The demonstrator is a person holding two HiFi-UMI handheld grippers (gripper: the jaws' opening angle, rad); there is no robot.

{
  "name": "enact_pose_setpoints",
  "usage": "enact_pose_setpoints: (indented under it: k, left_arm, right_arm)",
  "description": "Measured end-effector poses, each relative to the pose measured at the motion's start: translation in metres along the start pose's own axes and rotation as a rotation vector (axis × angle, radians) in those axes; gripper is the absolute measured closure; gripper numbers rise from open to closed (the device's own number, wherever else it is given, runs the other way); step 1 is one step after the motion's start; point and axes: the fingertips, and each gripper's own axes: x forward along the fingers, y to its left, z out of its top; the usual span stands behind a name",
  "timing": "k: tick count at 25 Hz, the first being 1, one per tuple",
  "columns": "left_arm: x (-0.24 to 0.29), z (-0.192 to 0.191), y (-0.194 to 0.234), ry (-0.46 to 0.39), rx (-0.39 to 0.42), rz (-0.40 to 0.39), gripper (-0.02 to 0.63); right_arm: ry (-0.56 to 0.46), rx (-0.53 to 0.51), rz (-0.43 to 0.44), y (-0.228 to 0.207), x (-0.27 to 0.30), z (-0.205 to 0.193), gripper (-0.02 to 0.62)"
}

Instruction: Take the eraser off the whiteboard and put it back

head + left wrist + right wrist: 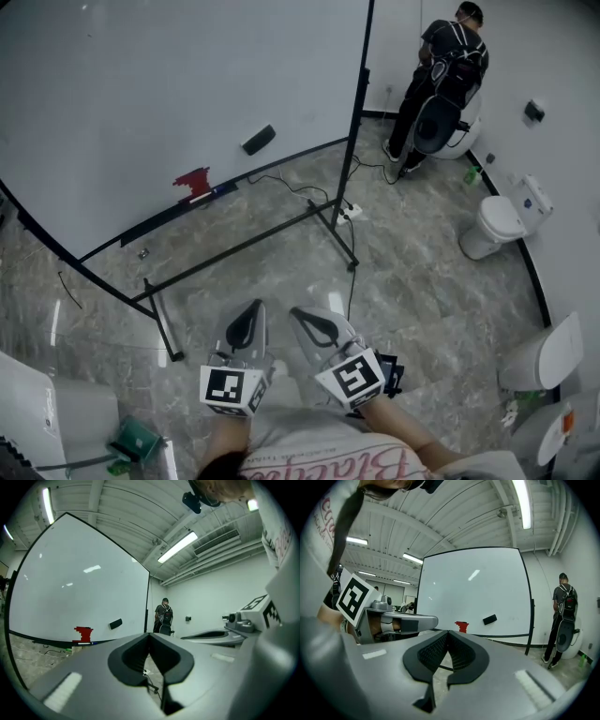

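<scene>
You've got both tools low and near you, side by side over the floor, which is grey marbled tile w/ a glossy sheen. L gripper: its matte grey shells meet at the tip, black ribbed pads pressed together, nothing btwn them. The left gripper view shows the same, only a narrow slit lower down w/ floor showing through. R gripper: pads also pressed together and empty. The right gripper view shows the two dark, finely ridged pads touching at the tip. Each tool carries a white cube w/ black square markers at the near end.

The eraser is a small black oblong block, stuck tilted on the whiteboard, low on the board's right part, well apart from both tools. It also shows in the left gripper view and the right gripper view.

The board is smooth, white and glossy, thin black rim, on a black metal tube stand w/ floor rails. A red blocky shape sits at the board's bottom edge, left of the eraser. A thin black cable snakes on the tile under the board.

Far right, a person in dark clothes w/ a backpack stands by the wall. White rounded ceramic fixtures line the right wall.
</scene>
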Motion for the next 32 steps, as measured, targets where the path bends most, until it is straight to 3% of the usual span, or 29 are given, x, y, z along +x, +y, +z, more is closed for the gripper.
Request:
enact_pose_setpoints:
  k: [13,18,27,32]
  left_arm:
    - [0.093,0.018,0.079,-0.005,0.013,-0.068,0.606]
    - [0.114,0.013,0.100,0.011,0.004,-0.071,0.606]
    - [0.155,-0.002,0.131,0.033,-0.019,-0.043,0.606]
    - [0.187,0.003,0.153,0.019,-0.007,-0.011,0.606]
  right_arm:
    - [-0.024,0.002,-0.064,-0.060,0.111,0.024,0.594]
    - [0.026,-0.053,-0.113,-0.076,0.140,0.020,0.592]
    - [0.008,0.032,-0.158,-0.126,0.190,0.017,0.592]
    - [0.019,0.112,-0.130,-0.162,0.233,0.011,0.475]
